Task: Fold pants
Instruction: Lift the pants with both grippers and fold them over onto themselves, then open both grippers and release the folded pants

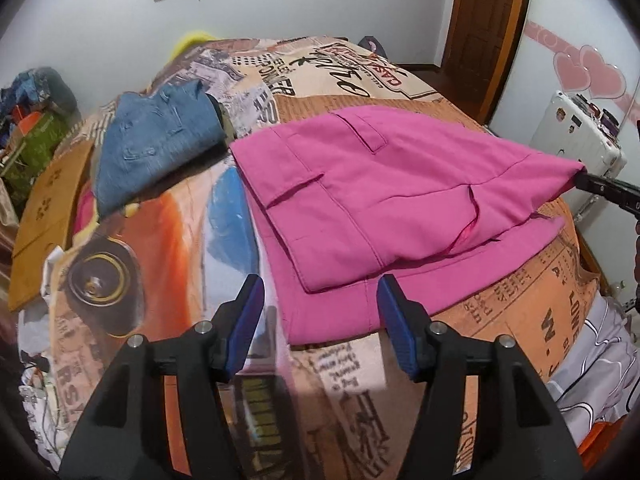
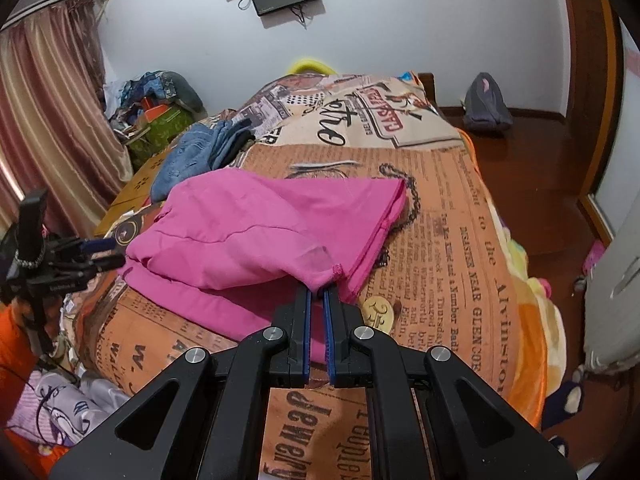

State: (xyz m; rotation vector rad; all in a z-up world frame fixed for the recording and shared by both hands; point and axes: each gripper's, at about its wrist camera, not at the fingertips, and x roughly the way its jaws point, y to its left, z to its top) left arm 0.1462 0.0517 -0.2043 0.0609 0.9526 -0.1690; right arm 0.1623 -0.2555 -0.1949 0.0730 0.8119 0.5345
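Two layers of pink pants (image 1: 360, 200), one corner lifted

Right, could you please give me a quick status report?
Left tool open, empty. Right tool shut on pink pants corner, lifted. Folded jeans alongside, apart.

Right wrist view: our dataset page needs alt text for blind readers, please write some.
The right gripper is shut on a corner of partly folded bright pink pants lying on a newspaper-print bedspread. Folded blue jeans sit behind; the open left gripper waits at the left.
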